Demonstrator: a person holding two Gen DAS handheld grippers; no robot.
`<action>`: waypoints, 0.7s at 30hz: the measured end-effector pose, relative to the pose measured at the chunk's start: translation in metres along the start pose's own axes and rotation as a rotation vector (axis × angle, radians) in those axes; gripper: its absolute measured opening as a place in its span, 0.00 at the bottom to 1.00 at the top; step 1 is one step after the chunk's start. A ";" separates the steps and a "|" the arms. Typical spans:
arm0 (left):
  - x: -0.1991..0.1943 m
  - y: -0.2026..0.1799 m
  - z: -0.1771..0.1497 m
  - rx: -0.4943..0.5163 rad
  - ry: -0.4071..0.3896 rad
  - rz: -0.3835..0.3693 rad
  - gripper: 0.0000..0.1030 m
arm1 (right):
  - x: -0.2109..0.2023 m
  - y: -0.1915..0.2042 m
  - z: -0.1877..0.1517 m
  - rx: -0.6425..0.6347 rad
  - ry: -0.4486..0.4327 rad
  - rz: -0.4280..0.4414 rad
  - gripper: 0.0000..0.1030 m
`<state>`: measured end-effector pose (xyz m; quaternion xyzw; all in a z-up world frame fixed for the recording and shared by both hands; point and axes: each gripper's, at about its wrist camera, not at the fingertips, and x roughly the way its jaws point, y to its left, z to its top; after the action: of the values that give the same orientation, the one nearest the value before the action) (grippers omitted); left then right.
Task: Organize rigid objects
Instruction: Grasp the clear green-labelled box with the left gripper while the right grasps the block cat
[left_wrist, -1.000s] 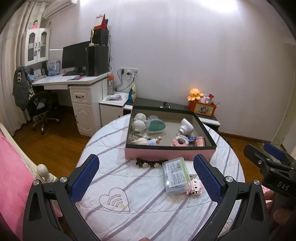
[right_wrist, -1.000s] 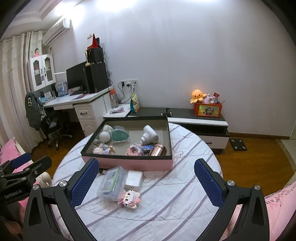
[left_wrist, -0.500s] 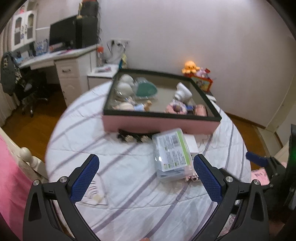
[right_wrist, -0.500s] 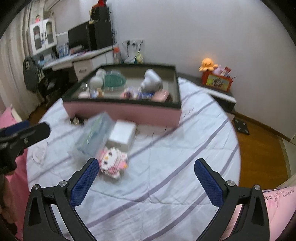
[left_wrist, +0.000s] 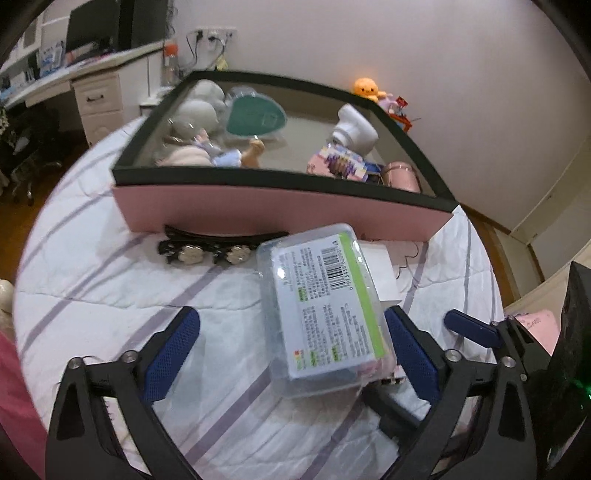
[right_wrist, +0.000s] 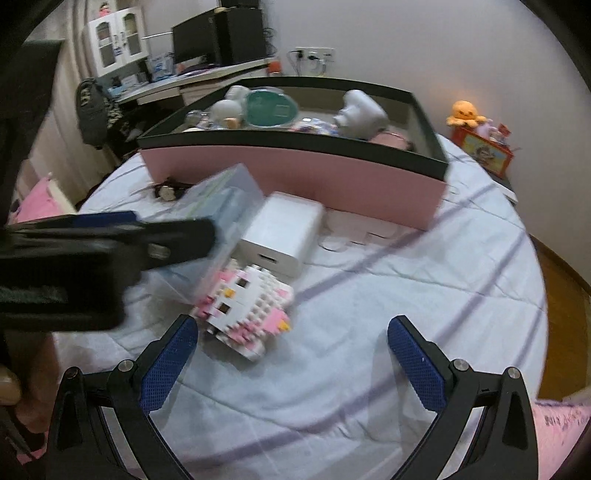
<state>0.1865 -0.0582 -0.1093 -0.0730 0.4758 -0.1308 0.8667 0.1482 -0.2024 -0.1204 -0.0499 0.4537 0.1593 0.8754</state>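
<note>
The left hand-held gripper (left_wrist: 291, 345) is spread wide, and the clear plastic case (left_wrist: 323, 314) lies between its fingers, nearer the right one, on the striped tabletop (left_wrist: 110, 280); neither pad looks to be touching it yet. I judge the step in hand to be taking up this case for the pink tray (left_wrist: 280, 206) just ahead. To do it well, shift right until the case sits centred, square the pads to its long sides, then close gently, since the smooth lid may slip. Ahead and left of that gripper lies a black hair clip (left_wrist: 218, 247), against the tray wall.

The right hand-held gripper (right_wrist: 291, 350) is likewise spread and holds nothing; the pink-and-white block figure (right_wrist: 247, 310) sits just ahead of its left finger.

Only the right view shows the figure whole and the white box (right_wrist: 282, 234) beyond it. In the left view the case hides most of both, though its printed label reads plainly there.
</note>
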 end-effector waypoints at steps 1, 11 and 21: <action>0.005 0.000 0.000 -0.003 0.015 -0.010 0.88 | 0.001 0.002 0.001 -0.011 -0.002 0.007 1.00; 0.011 0.004 -0.003 0.029 0.020 -0.021 0.62 | 0.012 0.006 0.010 -0.040 -0.034 0.040 0.65; -0.010 0.010 -0.005 0.034 -0.013 -0.007 0.62 | -0.001 -0.003 0.012 -0.007 -0.063 0.041 0.46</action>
<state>0.1791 -0.0458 -0.1066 -0.0607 0.4677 -0.1412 0.8704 0.1580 -0.2028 -0.1134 -0.0386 0.4261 0.1802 0.8857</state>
